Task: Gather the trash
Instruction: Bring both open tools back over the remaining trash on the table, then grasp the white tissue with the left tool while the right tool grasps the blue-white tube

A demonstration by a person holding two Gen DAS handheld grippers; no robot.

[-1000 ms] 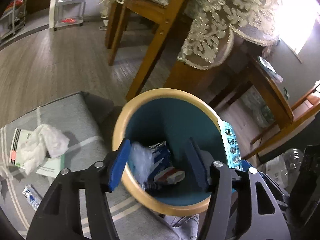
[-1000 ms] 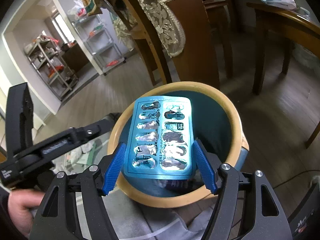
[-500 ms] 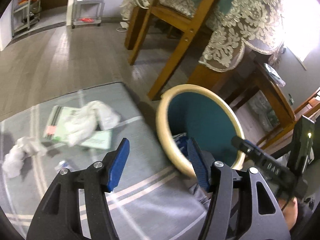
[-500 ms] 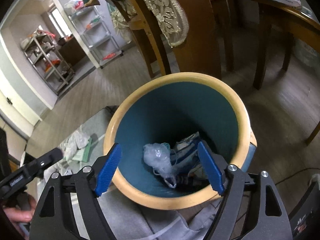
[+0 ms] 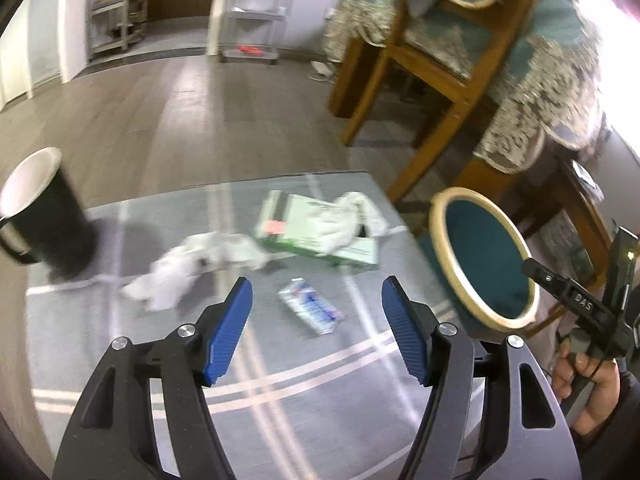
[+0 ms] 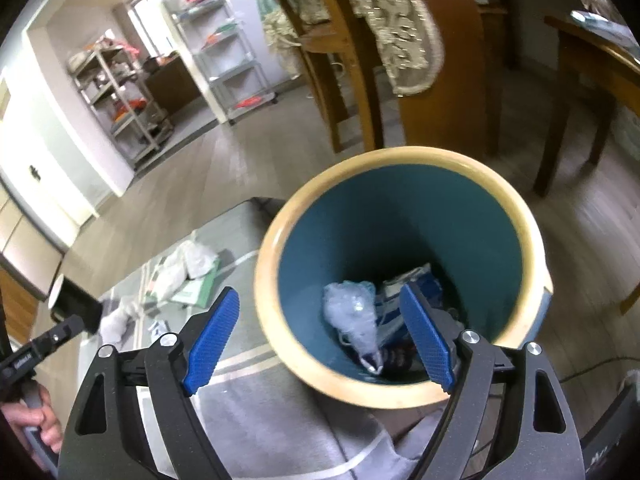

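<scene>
While the teal bin [image 6: 400, 216] already holds wrappers [image 6: 360, 316], a green box [image 5: 320, 236], crumpled tissues [image 5: 192, 268] and a small packet [image 5: 312, 308] lie uncollected on the mat beside it, left gripper [image 5: 316, 328] and right gripper [image 6: 320, 336] both agape, empty, jaws just widened.

Teal bin [image 6: 400, 216], cream rim, upright beside the counter, holds crumpled wrappers [image 6: 354, 316]. Tissues [image 5: 192, 268], a sachet [image 5: 312, 312] and a green box [image 5: 320, 232] lie on the counter.

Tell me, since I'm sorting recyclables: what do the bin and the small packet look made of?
Bin: likely plastic, matte teal wall with smooth cream rim.
Small packet: apparently thin glossy film, crinkled with bright glints, though blurred.
</scene>
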